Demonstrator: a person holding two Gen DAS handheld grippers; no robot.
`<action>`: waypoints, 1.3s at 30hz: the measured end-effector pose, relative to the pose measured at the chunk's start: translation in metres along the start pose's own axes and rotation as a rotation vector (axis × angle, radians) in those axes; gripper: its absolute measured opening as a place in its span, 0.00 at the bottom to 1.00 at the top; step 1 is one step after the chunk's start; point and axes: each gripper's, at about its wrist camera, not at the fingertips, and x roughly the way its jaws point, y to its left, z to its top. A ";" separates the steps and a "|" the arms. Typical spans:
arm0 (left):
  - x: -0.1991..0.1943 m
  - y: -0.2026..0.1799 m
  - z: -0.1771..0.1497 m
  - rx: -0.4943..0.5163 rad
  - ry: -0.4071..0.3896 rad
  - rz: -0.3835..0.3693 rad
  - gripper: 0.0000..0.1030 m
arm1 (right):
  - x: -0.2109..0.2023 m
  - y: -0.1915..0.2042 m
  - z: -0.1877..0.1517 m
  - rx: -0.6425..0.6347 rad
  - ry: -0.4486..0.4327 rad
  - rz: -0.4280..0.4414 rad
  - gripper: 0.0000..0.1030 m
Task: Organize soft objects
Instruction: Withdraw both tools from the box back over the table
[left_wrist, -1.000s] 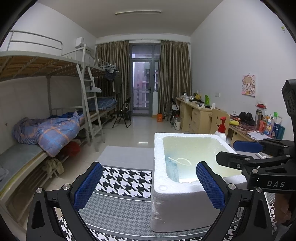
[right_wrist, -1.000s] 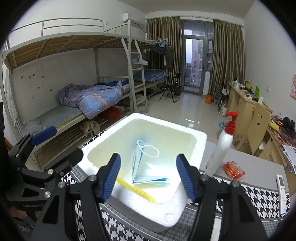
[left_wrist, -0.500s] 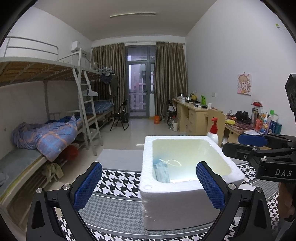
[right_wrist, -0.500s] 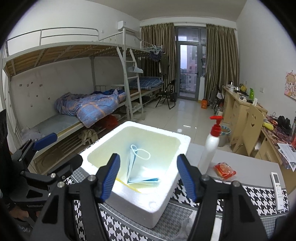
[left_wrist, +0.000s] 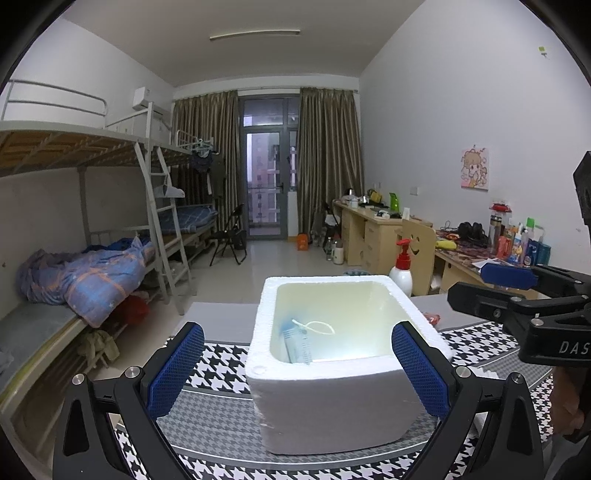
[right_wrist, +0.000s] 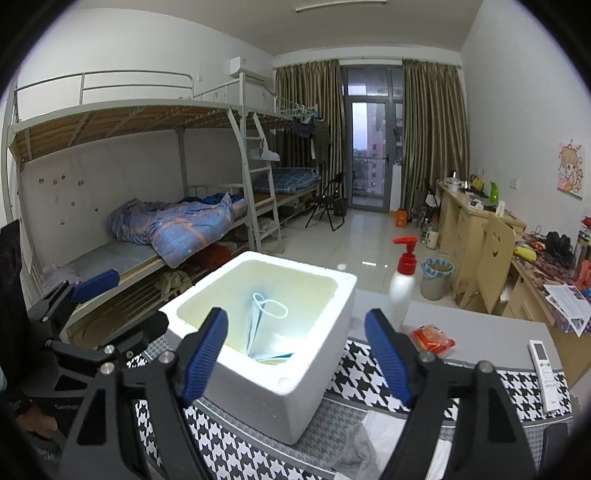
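Observation:
A white foam box (left_wrist: 332, 398) stands on a houndstooth mat (left_wrist: 218, 373). Blue face masks (left_wrist: 297, 345) lie inside it; they also show in the right wrist view (right_wrist: 266, 332) in the box (right_wrist: 288, 402). My left gripper (left_wrist: 297, 373) is open and empty, held back in front of the box. My right gripper (right_wrist: 295, 358) is open and empty, above the box's near corner. A grey and white cloth (right_wrist: 365, 446) lies on the mat just below the right gripper. The right gripper shows at the right of the left wrist view (left_wrist: 517, 295).
A white pump bottle with a red top (right_wrist: 402, 284) stands behind the box. A red snack packet (right_wrist: 432, 338) and a white remote (right_wrist: 543, 373) lie on the grey table (right_wrist: 491, 332). Bunk beds (right_wrist: 147, 221) at the left, desks (right_wrist: 476, 229) at the right.
Both grippers have drawn back and up from the box, so it looks smaller and farther. The cloth has come into the right wrist view. Both grippers stay open.

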 end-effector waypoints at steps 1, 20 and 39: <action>-0.001 -0.001 0.000 0.001 -0.001 -0.001 0.99 | -0.001 0.000 0.000 0.002 -0.002 -0.002 0.78; -0.008 -0.022 0.001 0.024 -0.004 -0.029 0.99 | -0.026 -0.017 -0.020 0.027 -0.053 -0.039 0.88; -0.016 -0.052 0.001 0.053 -0.012 -0.105 0.99 | -0.057 -0.041 -0.030 0.074 -0.090 -0.093 0.88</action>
